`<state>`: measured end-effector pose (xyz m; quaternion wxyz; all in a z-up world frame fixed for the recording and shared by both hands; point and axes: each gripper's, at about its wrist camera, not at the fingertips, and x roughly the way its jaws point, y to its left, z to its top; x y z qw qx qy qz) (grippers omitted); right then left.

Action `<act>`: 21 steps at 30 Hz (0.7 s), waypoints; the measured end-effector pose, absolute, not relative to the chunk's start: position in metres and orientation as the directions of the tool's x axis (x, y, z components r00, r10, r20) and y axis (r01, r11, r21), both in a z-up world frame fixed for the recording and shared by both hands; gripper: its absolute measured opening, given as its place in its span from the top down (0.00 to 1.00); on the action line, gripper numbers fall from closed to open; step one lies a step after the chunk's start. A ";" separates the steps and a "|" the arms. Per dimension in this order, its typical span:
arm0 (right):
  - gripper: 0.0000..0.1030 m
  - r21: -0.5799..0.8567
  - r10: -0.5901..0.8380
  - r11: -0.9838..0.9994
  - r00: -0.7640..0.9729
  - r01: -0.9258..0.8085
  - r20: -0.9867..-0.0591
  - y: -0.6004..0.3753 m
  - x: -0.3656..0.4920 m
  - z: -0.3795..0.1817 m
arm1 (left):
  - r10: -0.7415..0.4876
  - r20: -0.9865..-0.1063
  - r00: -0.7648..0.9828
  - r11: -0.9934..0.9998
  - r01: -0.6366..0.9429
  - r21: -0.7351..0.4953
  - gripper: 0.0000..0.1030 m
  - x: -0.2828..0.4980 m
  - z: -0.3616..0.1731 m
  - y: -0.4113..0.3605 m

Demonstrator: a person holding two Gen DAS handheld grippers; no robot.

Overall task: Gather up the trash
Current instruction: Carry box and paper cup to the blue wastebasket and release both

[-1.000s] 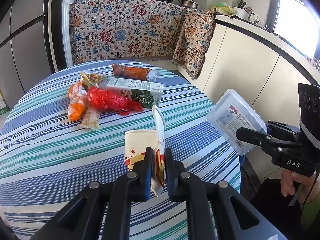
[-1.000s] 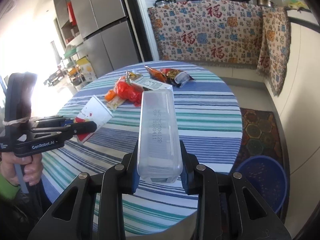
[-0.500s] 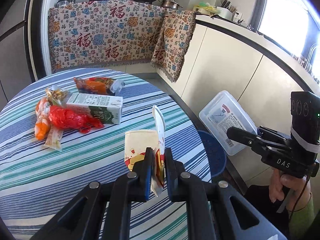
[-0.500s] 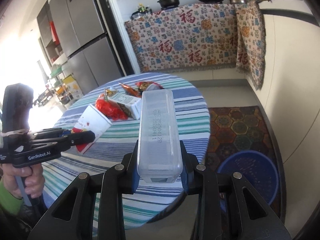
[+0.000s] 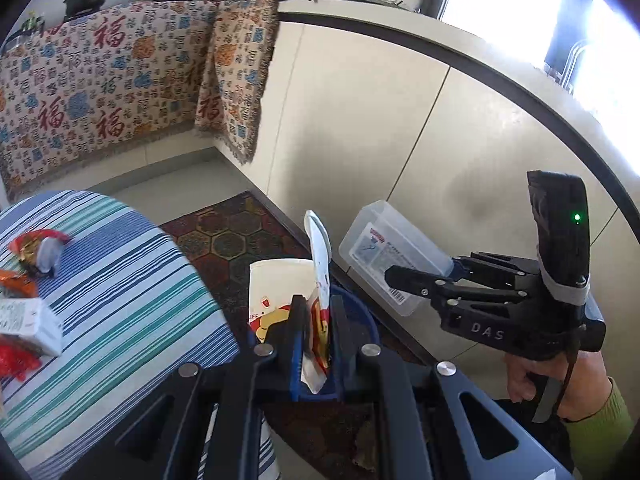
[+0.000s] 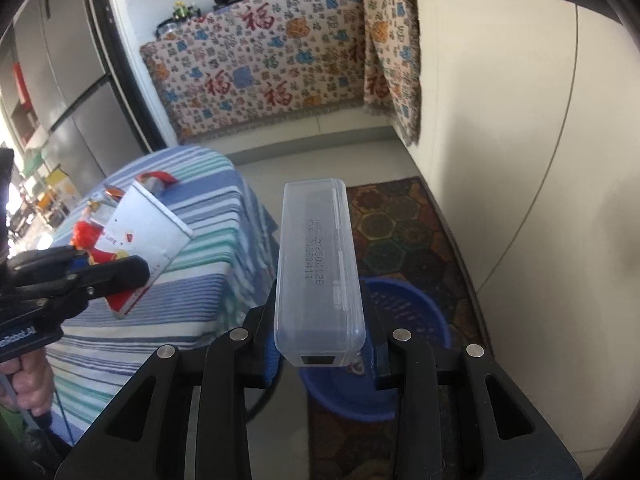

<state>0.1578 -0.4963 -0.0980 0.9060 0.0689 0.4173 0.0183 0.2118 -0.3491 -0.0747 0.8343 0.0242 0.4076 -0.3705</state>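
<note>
Right gripper [image 5: 416, 280] body: "DAS" in pale letters. Left gripper [image 6: 120, 272] body: partial "Robot.AI". Clear plastic box [image 6: 318, 264]: stamped digits, "2504128" roughly legible. Paper cup [image 5: 276, 292]: "LIFE". Patterned cloth [image 6: 260, 64]: repeated red "福".

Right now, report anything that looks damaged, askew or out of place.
The paper cup in the left gripper is squashed: its rim is pinched flat between the fingers, with a flap sticking up. The clear plastic box in the right gripper looks intact. Wrappers and a carton lie scattered on the striped table.
</note>
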 end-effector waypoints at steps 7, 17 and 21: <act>0.68 0.187 0.063 0.972 0.613 0.141 -0.788 -0.547 0.165 -0.129 | -0.597 -0.747 0.294 0.698 0.649 -0.303 0.89 0.240 -0.118 -0.409; 0.66 0.271 0.093 0.939 0.598 0.214 -0.796 -0.575 0.177 -0.147 | -0.565 -0.797 0.214 0.683 0.663 -0.307 0.86 0.256 -0.172 -0.449; 0.39 0.304 0.082 0.919 0.633 0.251 -0.770 -0.582 0.176 -0.144 | -0.557 -0.802 0.218 0.682 0.670 -0.292 0.47 0.259 -0.184 -0.463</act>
